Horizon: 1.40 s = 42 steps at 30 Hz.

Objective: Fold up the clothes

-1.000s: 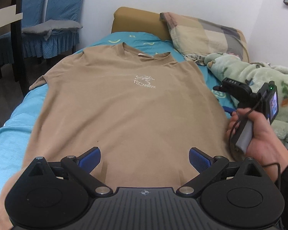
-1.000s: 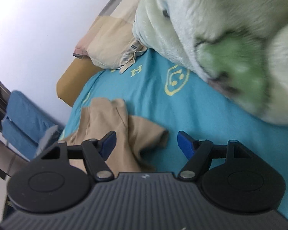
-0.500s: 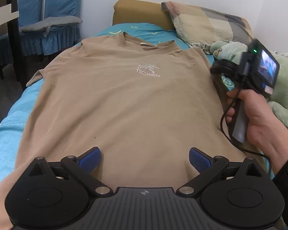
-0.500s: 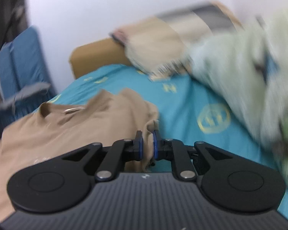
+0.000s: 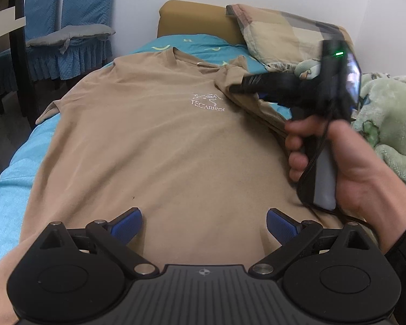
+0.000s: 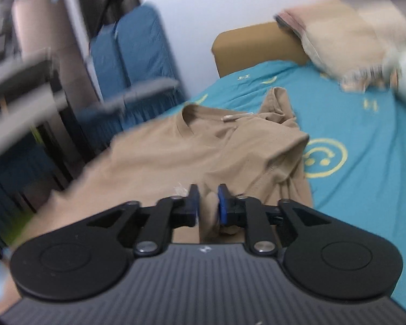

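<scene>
Your tan T-shirt (image 5: 159, 146) lies face up on the bed (image 5: 10, 189), spread along its length with the collar toward the mustard headboard (image 5: 192, 19) and the hem toward the near edge, under your left tool (image 5: 203, 223). Small pale chest logo, lettering beneath it. The front panel is mostly smooth, with faint diagonal creases. The sleeve at the bed's left edge lies flat and reaches almost to the edge. The opposite sleeve and shoulder are lifted and bunched, folded inward over the chest; in the right wrist view that side shows as a crumpled ridge with the teal smiley-print sheet (image 6: 352, 140) bare beside it.

Left tool: jaws spread wide, blue pads (image 5: 127, 224) well apart over the lower part of the shirt, nothing pinched between them.

Right tool (image 6: 208, 203): your right hand (image 5: 346, 168) holds it over the right side of the shirt, pointing toward the collar. Its jaws stand a narrow gap apart and are opening; a fold of tan fabric sits between the pads. Whether they still press on it I cannot tell; that view is blurred.

Checked pillow (image 5: 281, 32) at the head corner, a pale green fleece blanket (image 5: 387, 113) along the right edge, blue-covered chairs (image 5: 67, 21) beyond the left edge.
</scene>
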{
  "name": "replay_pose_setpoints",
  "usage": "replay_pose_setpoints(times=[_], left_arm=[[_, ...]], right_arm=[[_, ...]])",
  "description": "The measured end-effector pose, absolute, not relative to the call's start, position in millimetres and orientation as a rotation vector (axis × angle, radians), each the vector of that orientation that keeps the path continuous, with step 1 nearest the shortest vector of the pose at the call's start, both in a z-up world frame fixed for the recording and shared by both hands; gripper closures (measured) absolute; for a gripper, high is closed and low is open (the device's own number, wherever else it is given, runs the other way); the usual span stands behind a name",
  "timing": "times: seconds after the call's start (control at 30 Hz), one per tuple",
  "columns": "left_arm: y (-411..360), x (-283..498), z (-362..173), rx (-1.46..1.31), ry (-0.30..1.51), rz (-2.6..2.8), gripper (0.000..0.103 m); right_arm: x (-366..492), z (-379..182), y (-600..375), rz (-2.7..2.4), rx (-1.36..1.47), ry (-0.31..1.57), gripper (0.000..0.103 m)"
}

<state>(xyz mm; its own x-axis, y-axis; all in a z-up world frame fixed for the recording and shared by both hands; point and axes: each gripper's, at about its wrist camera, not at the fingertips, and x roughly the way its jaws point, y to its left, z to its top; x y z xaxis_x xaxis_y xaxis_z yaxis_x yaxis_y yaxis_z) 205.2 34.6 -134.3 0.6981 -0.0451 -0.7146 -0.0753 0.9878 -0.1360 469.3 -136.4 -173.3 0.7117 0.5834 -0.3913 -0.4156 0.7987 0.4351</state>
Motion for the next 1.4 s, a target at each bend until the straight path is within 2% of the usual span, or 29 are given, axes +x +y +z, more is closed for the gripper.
replay_pose_setpoints(times=[0.03, 0.07, 0.23, 0.3, 0.4, 0.53, 0.63, 0.67, 0.8, 1.0, 1.13, 1.2, 1.23, 1.27, 1.33, 1.4], left_arm=[[34.8, 205.0, -133.8, -0.162, 0.798, 0.017, 0.003], [35.0, 204.6, -133.6, -0.165, 0.797, 0.017, 0.003], [35.6, 205.1, -134.2, -0.176, 0.803, 0.021, 0.003], [35.3, 206.3, -135.3, -0.175, 0.808, 0.020, 0.003], [34.7, 208.5, -137.7, -0.167, 0.814, 0.021, 0.003], [34.9, 210.5, -141.9, -0.160, 0.824, 0.026, 0.003], [35.6, 213.3, -144.7, -0.157, 0.831, 0.033, 0.003], [35.7, 214.3, -145.6, -0.156, 0.832, 0.035, 0.003], [37.3, 217.3, -149.0, -0.154, 0.844, 0.039, 0.003], [37.5, 217.2, -150.0, -0.151, 0.846, 0.038, 0.003], [37.8, 217.4, -149.7, -0.149, 0.844, 0.041, 0.003], [37.1, 218.0, -149.6, -0.146, 0.845, 0.045, 0.003], [36.8, 217.9, -149.2, -0.146, 0.844, 0.046, 0.003], [36.0, 217.7, -148.5, -0.146, 0.841, 0.045, 0.003], [35.3, 216.6, -146.4, -0.145, 0.834, 0.046, 0.003], [36.0, 215.4, -143.6, -0.149, 0.825, 0.046, 0.003]], right_arm=[[471.7, -171.1, -145.2, 0.573, 0.414, 0.537, 0.043], [473.0, -169.3, -154.6, 0.570, 0.488, 0.521, 0.029], [482.6, -171.5, -202.5, 0.457, 0.795, 0.449, 0.028], [489.8, -178.7, -209.4, 0.423, 0.826, 0.480, 0.034], [500.7, -190.4, -210.8, 0.398, 0.829, 0.539, 0.036], [513.2, -204.8, -189.2, 0.442, 0.781, 0.587, 0.052], [517.1, -207.7, -175.3, 0.426, 0.708, 0.598, 0.088], [517.2, -206.2, -174.6, 0.416, 0.683, 0.593, 0.095], [520.0, -187.0, -185.0, 0.356, 0.576, 0.538, 0.098], [516.1, -131.8, -243.3, 0.123, 0.435, 0.325, 0.098], [516.7, -125.9, -288.0, -0.085, 0.478, 0.296, 0.093], [517.6, -129.8, -306.4, -0.068, 0.557, 0.338, 0.080], [518.8, -132.2, -312.1, -0.034, 0.593, 0.363, 0.055], [518.1, -132.9, -314.7, 0.004, 0.612, 0.377, 0.036], [511.3, -128.7, -310.7, 0.059, 0.606, 0.383, 0.028], [499.7, -127.3, -306.3, 0.098, 0.628, 0.402, 0.028]])
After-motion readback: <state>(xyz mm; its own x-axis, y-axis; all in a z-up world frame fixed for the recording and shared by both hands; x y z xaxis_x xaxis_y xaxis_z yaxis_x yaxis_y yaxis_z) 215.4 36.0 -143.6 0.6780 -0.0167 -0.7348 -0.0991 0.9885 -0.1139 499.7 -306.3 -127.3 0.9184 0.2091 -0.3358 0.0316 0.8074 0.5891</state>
